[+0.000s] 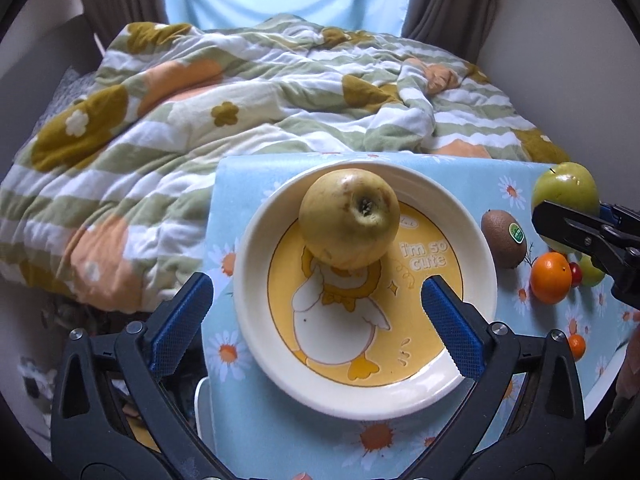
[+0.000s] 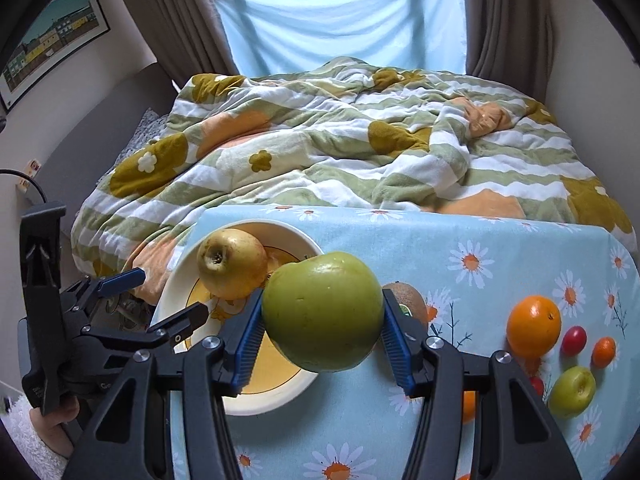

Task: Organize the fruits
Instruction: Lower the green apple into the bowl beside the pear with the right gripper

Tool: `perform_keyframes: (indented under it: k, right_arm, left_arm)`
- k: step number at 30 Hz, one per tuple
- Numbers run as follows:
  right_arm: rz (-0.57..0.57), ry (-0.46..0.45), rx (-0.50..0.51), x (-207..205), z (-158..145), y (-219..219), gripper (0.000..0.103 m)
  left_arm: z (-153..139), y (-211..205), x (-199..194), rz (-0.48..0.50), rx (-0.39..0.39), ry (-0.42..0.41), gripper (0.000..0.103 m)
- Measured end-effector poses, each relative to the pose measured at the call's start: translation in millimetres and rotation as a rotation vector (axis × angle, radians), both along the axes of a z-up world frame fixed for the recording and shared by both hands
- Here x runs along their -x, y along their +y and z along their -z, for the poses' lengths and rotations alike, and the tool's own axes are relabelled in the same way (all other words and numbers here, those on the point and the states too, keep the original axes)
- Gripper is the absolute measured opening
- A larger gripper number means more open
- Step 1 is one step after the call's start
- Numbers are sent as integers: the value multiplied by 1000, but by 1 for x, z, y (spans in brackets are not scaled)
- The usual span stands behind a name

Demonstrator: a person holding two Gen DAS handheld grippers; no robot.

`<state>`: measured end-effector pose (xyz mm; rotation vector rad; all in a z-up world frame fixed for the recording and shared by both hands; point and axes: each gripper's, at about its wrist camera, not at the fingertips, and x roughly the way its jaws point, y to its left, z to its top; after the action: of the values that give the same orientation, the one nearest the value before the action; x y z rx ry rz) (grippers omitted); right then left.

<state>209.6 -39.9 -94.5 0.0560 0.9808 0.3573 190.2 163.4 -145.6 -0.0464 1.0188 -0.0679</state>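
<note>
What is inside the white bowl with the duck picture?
One yellowish apple sits in the white duck-print bowl, nothing else. The apple hides the duck's head.

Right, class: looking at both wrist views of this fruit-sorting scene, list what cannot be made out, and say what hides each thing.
- Brown fuzzy kiwi, right wrist view: mostly hidden behind the large green apple and the right gripper.
- Kiwi's green sticker, left wrist view: print too small to read.
- Small orange fruit, right wrist view: mostly covered by the gripper's frame.
- White plate with a yellow duck picture, right wrist view: near half hidden by both grippers.
</note>
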Motion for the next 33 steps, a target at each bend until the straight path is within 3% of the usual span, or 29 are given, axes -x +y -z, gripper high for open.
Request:
perform_keyframes:
  k: [9, 19, 30, 31, 32, 33]
  right_arm:
    - [-181, -5, 58, -18, 17, 28, 51]
    - [-345, -2, 157, -32, 52, 54, 51]
    - [-373, -26, 162, -38, 61, 61, 52]
    - [-365, -34, 139, -37, 58, 60, 64]
    - [-360, -36, 114, -37, 56, 58, 87]
    - [-357, -40, 89, -36, 53, 56, 96]
  left_arm:
    - [-5, 13, 31, -144, 45, 8, 103]
    - [6, 10, 49, -207, 60, 35, 103]
    - [14, 8, 50, -200, 97, 54, 103]
    - [14, 7, 49, -198, 99, 54, 103]
    - [13, 6, 49, -194, 102, 53, 103]
    - [12, 6, 50, -190, 105, 52, 103]
